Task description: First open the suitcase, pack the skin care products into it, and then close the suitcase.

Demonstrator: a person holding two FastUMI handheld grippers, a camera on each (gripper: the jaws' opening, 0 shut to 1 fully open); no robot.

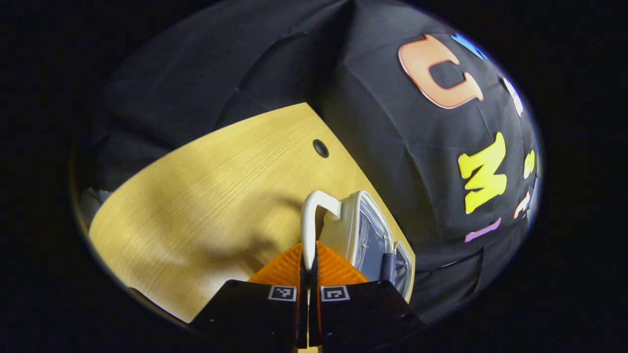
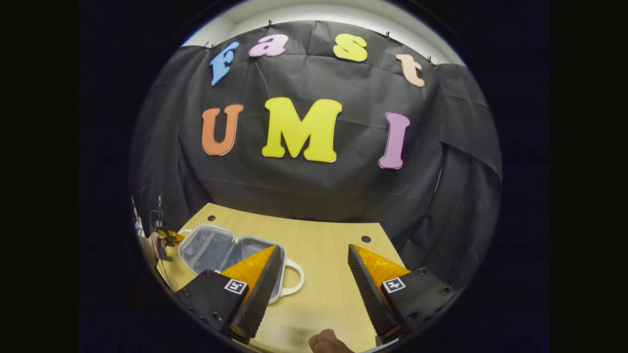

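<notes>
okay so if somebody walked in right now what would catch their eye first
Probably the open suitcase lying flat on the wooden table, at its left side in the right gripper view. Next, the left gripper clamped on the suitcase's white handle, while the right gripper hangs open over the table.

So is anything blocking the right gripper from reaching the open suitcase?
Nothing visible. Only bare table lies between the right gripper and the open suitcase. The left gripper, jaws closed on the far handle, sits at its far side.
</notes>
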